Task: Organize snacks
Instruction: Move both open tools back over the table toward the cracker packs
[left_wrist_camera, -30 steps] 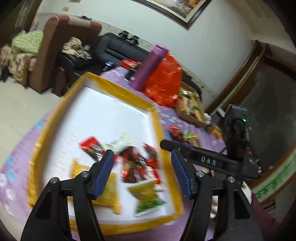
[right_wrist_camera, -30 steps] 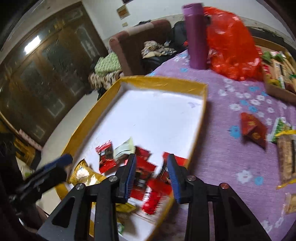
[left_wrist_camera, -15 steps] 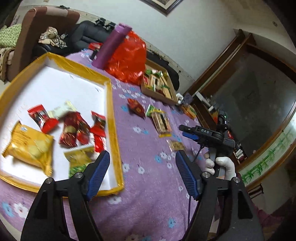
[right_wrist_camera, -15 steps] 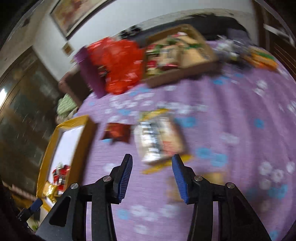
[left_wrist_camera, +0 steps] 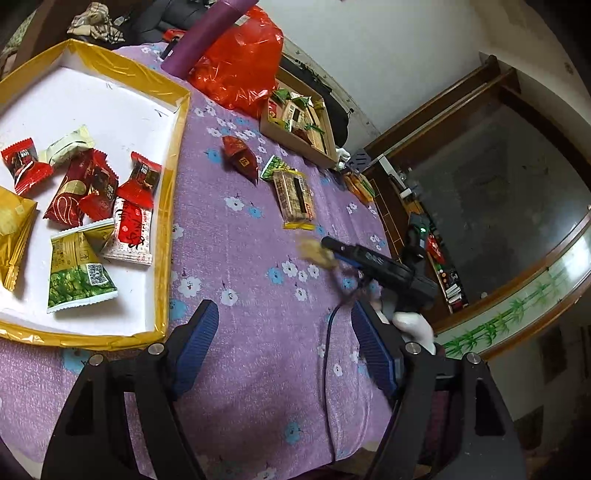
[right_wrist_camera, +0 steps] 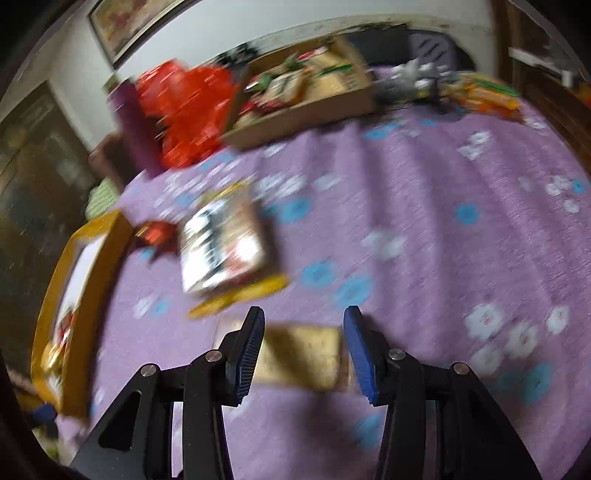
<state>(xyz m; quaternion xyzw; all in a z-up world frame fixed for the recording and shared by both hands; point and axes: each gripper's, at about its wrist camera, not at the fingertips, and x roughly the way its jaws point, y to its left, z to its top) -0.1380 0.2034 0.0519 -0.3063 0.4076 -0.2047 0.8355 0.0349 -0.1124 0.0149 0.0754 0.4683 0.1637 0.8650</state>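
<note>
My left gripper (left_wrist_camera: 282, 325) hangs open over the purple flowered cloth (left_wrist_camera: 240, 258), just right of the yellow-rimmed white tray (left_wrist_camera: 173, 177), with nothing between its fingers. Several red, green and gold snack packets lie in the tray. My right gripper (right_wrist_camera: 304, 332) is open and points down at a small tan packet (right_wrist_camera: 303, 354) that lies on the cloth between its fingers; the view is blurred and I see no pad pressing on it. The left wrist view shows that gripper (left_wrist_camera: 328, 245) over the same packet (left_wrist_camera: 314, 253). A long brown snack pack (left_wrist_camera: 293, 201) lies just beyond.
A red pyramid packet (left_wrist_camera: 240, 160) and a green packet (left_wrist_camera: 273, 171) lie loose on the cloth. At the back stand a cardboard box (left_wrist_camera: 295, 142) of snacks, a red plastic bag (left_wrist_camera: 240, 66) and a purple bottle (left_wrist_camera: 210, 33). Orange packets (left_wrist_camera: 356, 184) sit at the far edge.
Both grippers have left the tray and swung right across the cloth. The right one now stands over the small tan packet. Both sets of jaws stand a little wider.
</note>
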